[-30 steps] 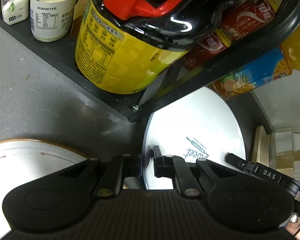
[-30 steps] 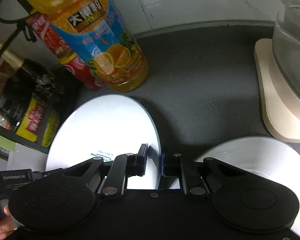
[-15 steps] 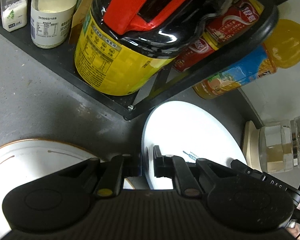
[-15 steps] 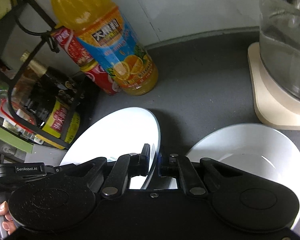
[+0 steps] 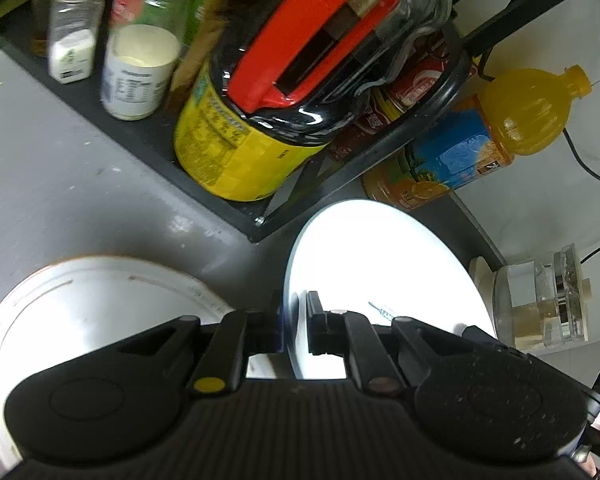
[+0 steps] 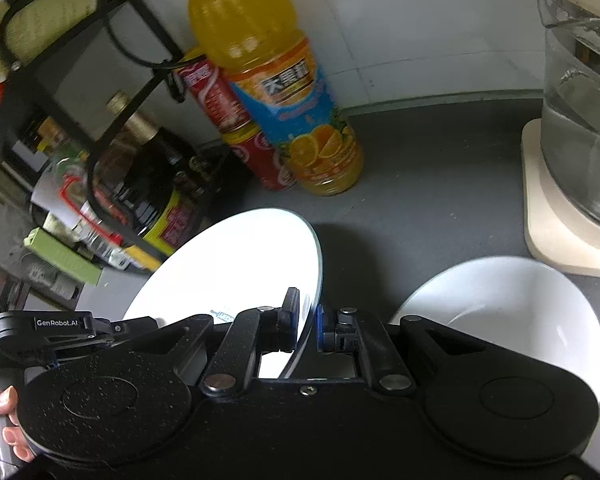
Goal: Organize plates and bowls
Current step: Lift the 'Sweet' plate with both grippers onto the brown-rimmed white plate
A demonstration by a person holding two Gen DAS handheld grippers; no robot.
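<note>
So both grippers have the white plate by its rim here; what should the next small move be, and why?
Probably carry the white plate sideways over the brown-rimmed plate. The left gripper and right gripper both pinch its rim, it looks tilted clear of the counter, and the bowl looks a poorer base.

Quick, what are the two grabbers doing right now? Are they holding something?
Left gripper: shut on the rim of the round white flat plate.
Right gripper: shut on the opposite rim of that same plate.

Home kitchen: condiment rack [image 5: 148,148], juice bottle [image 6: 276,80], kettle [image 6: 580,92] on counter.
</note>
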